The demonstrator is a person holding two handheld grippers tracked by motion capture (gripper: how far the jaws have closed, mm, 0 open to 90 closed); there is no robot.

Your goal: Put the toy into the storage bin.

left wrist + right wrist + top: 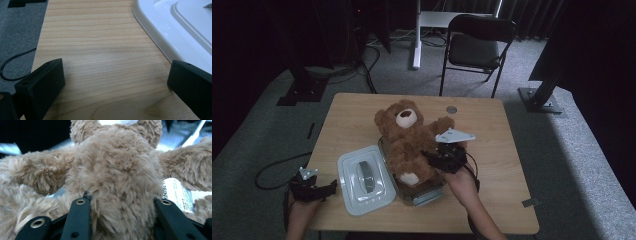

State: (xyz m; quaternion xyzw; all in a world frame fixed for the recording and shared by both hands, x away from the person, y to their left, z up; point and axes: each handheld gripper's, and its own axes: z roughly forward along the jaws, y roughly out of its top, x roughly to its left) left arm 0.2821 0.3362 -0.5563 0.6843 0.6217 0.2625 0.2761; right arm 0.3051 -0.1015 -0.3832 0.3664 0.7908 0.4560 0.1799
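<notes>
While the wooden table (492, 150) bears everything, the teddy bear (409, 140) lies in a clear container (424, 195) at its middle, beside a white lid (362, 180). The right gripper (437, 159) clenches the bear's body (fur bulging between both jaws). The left gripper (329, 187) rests spread wide, holding nothing.

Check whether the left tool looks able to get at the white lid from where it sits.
Probably yes. The left tool rests open at the table edge, with bare wood between its jaws and the white lid lying close beside it. The teddy bear, gripped by the right tool, sits beyond the lid, not between.
</notes>
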